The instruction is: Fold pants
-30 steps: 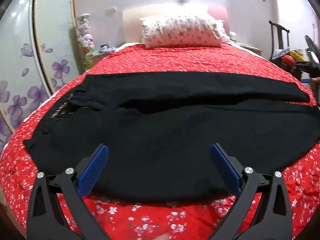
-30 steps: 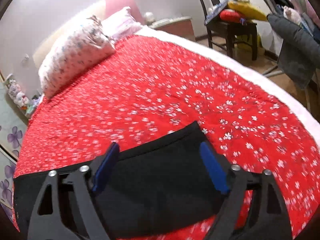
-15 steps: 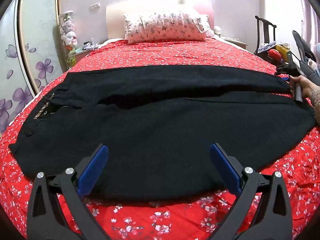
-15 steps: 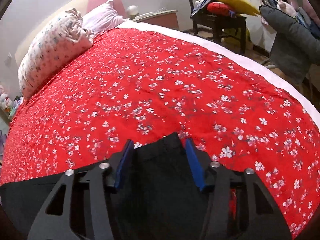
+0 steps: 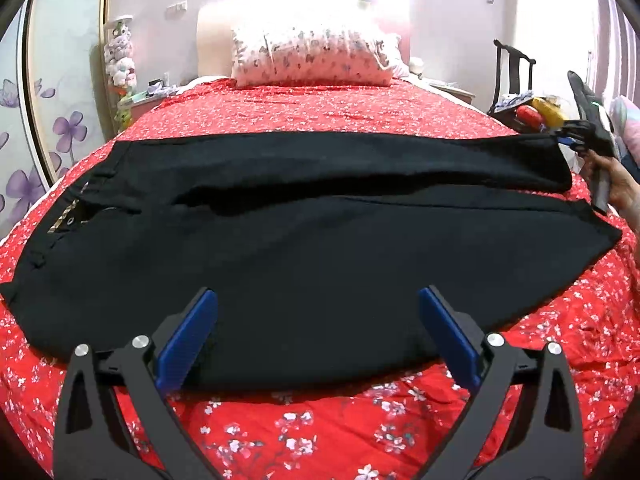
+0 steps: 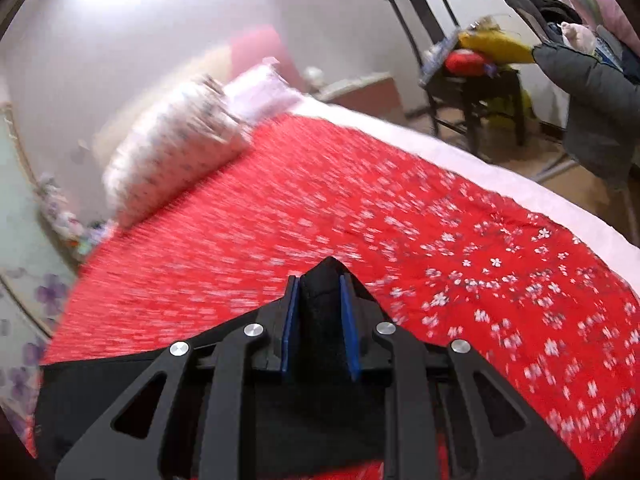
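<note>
Black pants (image 5: 320, 240) lie spread sideways across the red flowered bedspread (image 5: 320, 108), waistband at the left, leg ends at the right. My left gripper (image 5: 318, 336) is open, its blue pads over the near edge of the near leg, holding nothing. My right gripper (image 6: 318, 304) is shut on the hem corner of the far pant leg (image 6: 320, 280); it also shows at the far right of the left wrist view (image 5: 576, 136), held by a hand, with that leg end lifted slightly.
A flowered pillow (image 5: 312, 56) lies at the headboard. A dark chair (image 6: 460, 68) piled with coloured things stands right of the bed, a grey coat (image 6: 592, 92) beside it. Plush toys (image 5: 118, 52) and a nightstand sit at the left by a floral wardrobe door.
My right gripper has closed from open onto the far leg's hem corner and lifted it a little. My left gripper has stayed open over the near leg edge.
</note>
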